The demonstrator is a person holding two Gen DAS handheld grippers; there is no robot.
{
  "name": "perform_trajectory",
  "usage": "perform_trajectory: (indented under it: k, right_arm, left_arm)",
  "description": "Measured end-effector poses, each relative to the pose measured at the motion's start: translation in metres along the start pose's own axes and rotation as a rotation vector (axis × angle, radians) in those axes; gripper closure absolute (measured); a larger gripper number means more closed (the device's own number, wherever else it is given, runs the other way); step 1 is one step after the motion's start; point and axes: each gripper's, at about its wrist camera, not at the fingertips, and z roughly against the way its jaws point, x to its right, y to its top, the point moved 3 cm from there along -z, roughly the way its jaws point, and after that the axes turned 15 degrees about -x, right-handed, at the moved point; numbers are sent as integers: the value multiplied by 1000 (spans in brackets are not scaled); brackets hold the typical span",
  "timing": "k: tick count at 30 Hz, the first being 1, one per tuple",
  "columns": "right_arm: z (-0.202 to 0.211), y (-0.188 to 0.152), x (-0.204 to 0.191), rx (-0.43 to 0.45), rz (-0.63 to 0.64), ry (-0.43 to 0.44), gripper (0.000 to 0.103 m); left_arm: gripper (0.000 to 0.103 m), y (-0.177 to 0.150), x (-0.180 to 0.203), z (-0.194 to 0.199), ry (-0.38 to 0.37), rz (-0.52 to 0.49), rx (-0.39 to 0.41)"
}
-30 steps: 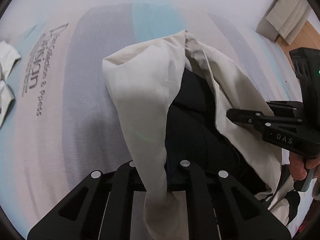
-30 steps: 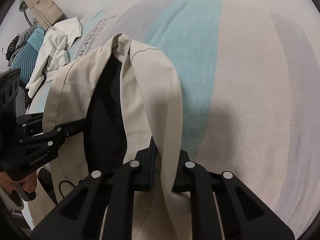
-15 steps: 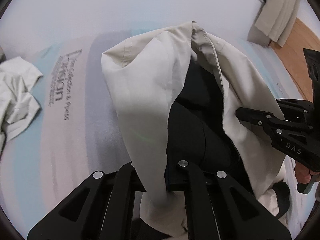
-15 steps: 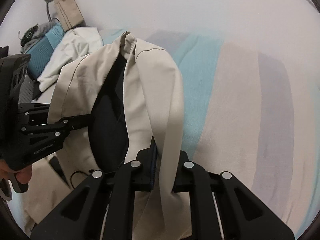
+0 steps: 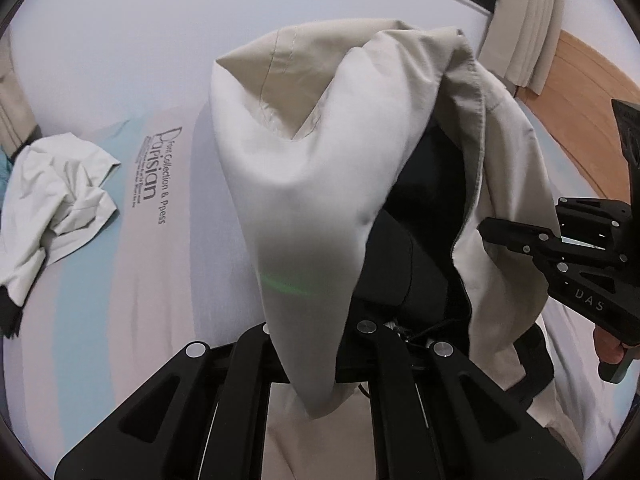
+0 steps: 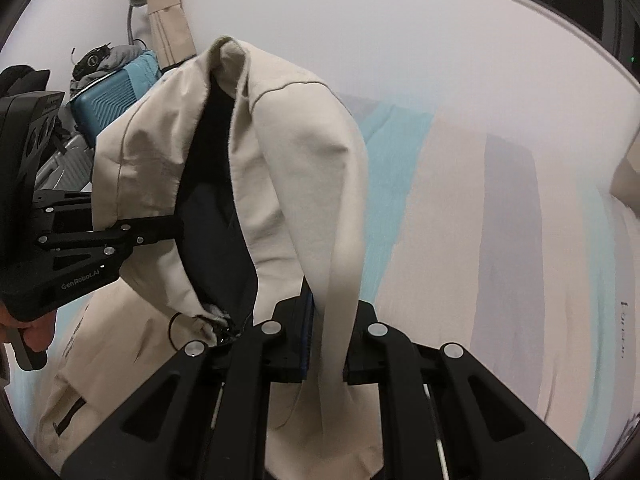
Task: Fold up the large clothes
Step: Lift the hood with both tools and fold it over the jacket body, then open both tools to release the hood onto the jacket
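A large beige jacket [image 5: 312, 184] with a dark lining [image 5: 424, 216] hangs in the air above a striped bed. My left gripper [image 5: 310, 354] is shut on a fold of its beige cloth, which drapes down between the fingers. In the right wrist view the same jacket [image 6: 296, 168] hangs from my right gripper [image 6: 326, 354], shut on another fold. Each gripper shows in the other's view: the right one [image 5: 486, 228] at the jacket's right edge, the left one [image 6: 178, 224] against the dark lining [image 6: 216, 216]. The jacket's lower part trails down out of sight.
The bed cover [image 5: 120, 304] has blue, pink and grey stripes and printed lettering [image 5: 154, 176]. A crumpled white garment [image 5: 56, 200] lies at its left. A blue suitcase [image 6: 116, 92], a curtain [image 6: 168, 12], a white wall and wooden floor [image 5: 576, 92] surround the bed.
Both grippers have risen with the jacket, lifting it higher above the bed. More wall and room now show behind it. Both grips stay the same.
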Motion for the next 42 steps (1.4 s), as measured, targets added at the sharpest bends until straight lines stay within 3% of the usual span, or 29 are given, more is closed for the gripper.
perform_trajectory:
  k: [5, 12, 23, 30, 34, 42]
  right_arm:
    - [14, -30, -18, 31, 6, -16, 94]
    - [20, -78, -43, 31, 8, -31, 93]
    - [22, -127, -59, -9, -98, -6, 93]
    - [13, -158, -60, -61, -134, -9, 93]
    - [9, -185, -56, -88, -141, -12, 94]
    - [7, -203, -59, -122, -163, -33, 91]
  left_arm:
    - [98, -40, 16, 17, 46, 14, 58]
    - [98, -90, 33, 22, 77, 33, 72]
    - [96, -155, 48, 23, 99, 68, 25]
    - [94, -192, 63, 13, 119, 40, -12]
    - [91, -206, 63, 10, 118, 46, -43]
    - [81, -224, 64, 10, 128, 31, -95]
